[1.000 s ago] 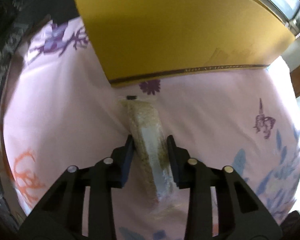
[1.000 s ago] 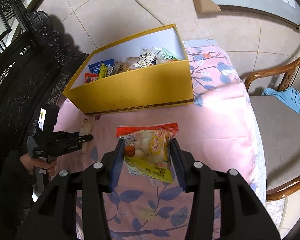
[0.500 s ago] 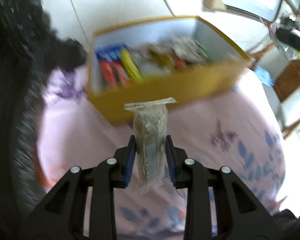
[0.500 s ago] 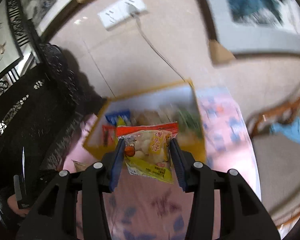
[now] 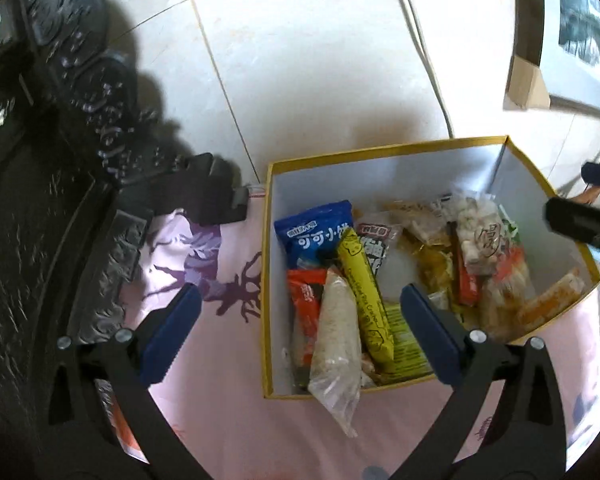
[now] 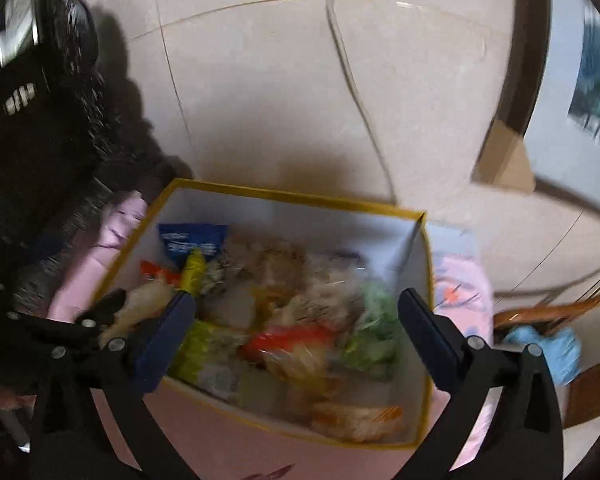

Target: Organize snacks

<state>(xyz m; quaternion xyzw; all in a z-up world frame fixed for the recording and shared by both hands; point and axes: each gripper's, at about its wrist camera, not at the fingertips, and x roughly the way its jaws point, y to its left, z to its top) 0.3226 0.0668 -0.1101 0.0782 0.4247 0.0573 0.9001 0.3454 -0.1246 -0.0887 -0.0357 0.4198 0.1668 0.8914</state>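
Crinkly plastic is what everything here is made of: the snack packets are light, soft and slick, so they bend and slide rather than resist, and the ones full of crisp bits would crush under a hard squeeze. A pinch across the flat middle of a packet, or on its sealed end, looks like the safest hold to me. The clear packet of pale grains (image 5: 336, 340) lies slanting over the near rim of the yellow box (image 5: 265, 280), its lower tip hanging outside over the pink flowered cloth on the worktop (image 5: 212, 360), while the yellow stick packet (image 5: 366, 300) and blue bag (image 5: 320, 232) lie inside beside it. The left tongs (image 5: 300, 332) have just been opening and now stand spread wide above that near rim, pads clear of the grain packet, gripping nothing. The right tongs (image 6: 296, 332) have likewise just opened, gaping wide over the box with nothing pinched; that view is smeared, but a red-topped packet (image 6: 296, 344) seems to lie loose among the heap below them.
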